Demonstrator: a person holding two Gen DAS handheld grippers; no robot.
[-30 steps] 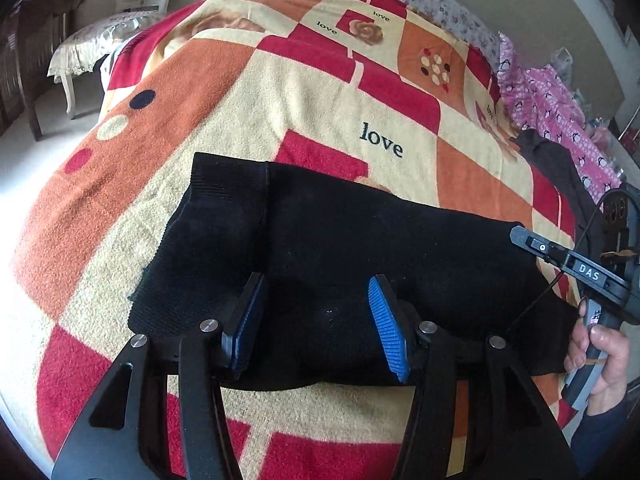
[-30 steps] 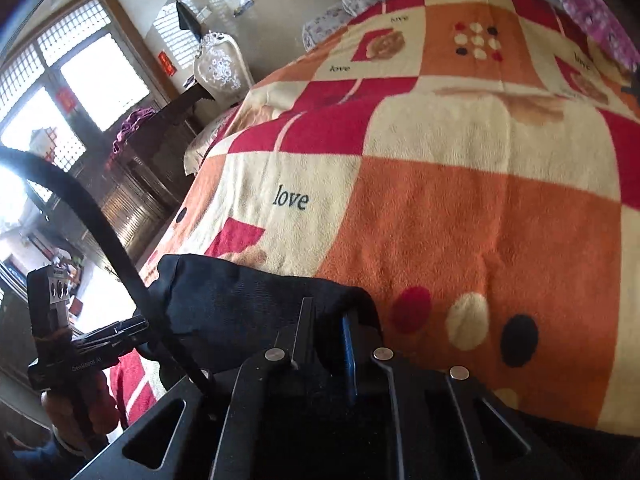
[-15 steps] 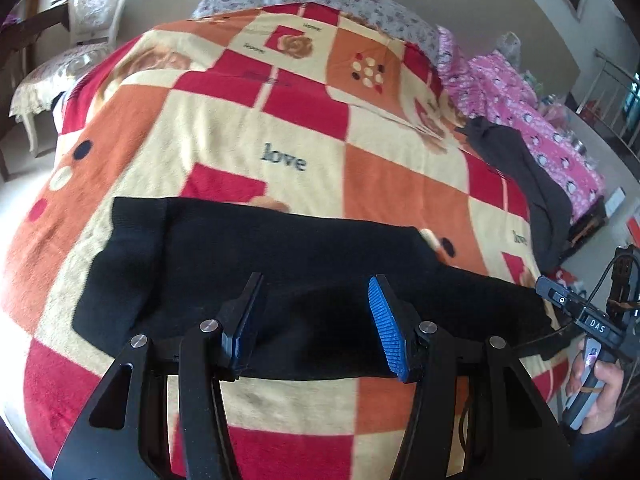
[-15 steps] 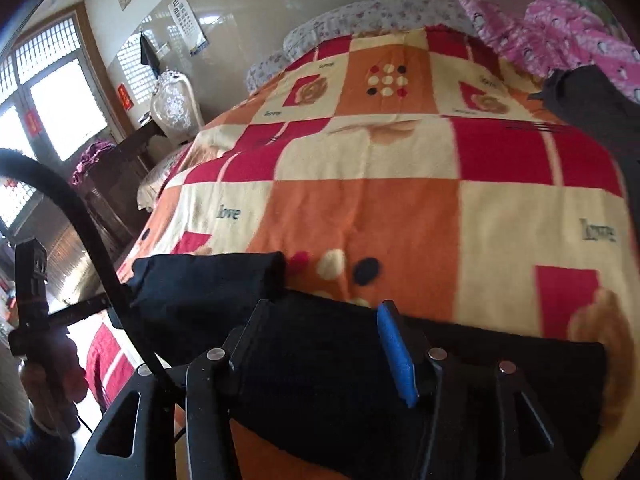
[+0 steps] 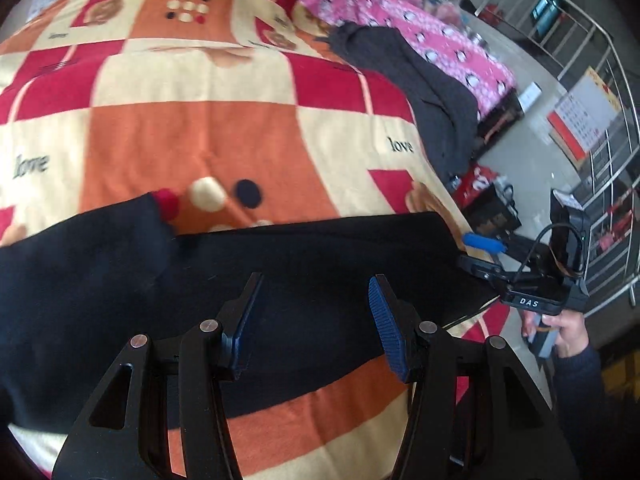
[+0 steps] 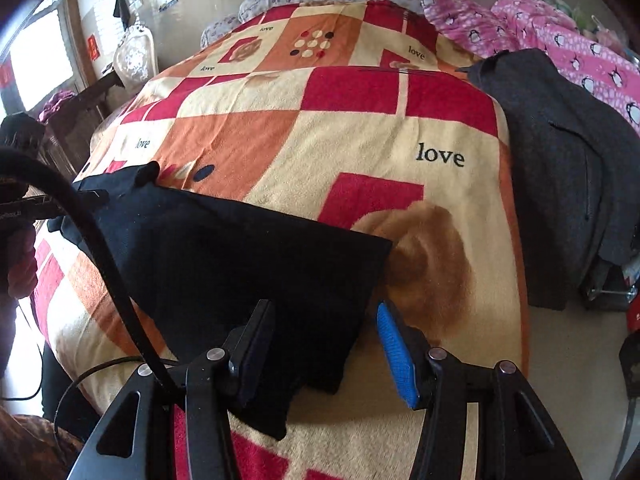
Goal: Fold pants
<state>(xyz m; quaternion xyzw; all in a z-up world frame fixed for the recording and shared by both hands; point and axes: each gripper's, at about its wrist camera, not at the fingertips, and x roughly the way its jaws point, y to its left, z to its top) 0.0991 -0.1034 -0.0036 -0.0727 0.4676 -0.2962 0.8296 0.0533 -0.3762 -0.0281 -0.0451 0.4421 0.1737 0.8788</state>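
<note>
Pants [image 5: 304,280], black and laid flat, stretch across the near part of the bed, on a blanket [image 5: 192,136] checked in red, orange and cream. In the left wrist view they run from 9 o'clock to 3 o'clock, with a folded layer raised at the 9 o'clock end. The left tongs [image 5: 316,316] hang over the middle of the cloth, blue pads spread wide, nothing between them. At 3 o'clock the right tongs [image 5: 480,254] reach the pants' end, and the body behind them bears the white letters "DAS"; the person's right hand [image 5: 568,330] holds the handle. In the right wrist view the right tongs [image 6: 326,344] stand open over the pants' [image 6: 248,264] near corner, gripping nothing. The blanket [image 6: 360,136] carries the word "love" several times, clearest at 2 o'clock. A dark grey garment [image 6: 560,168] lies at 3 o'clock, touching pink penguin-print bedding [image 6: 560,36].
</note>
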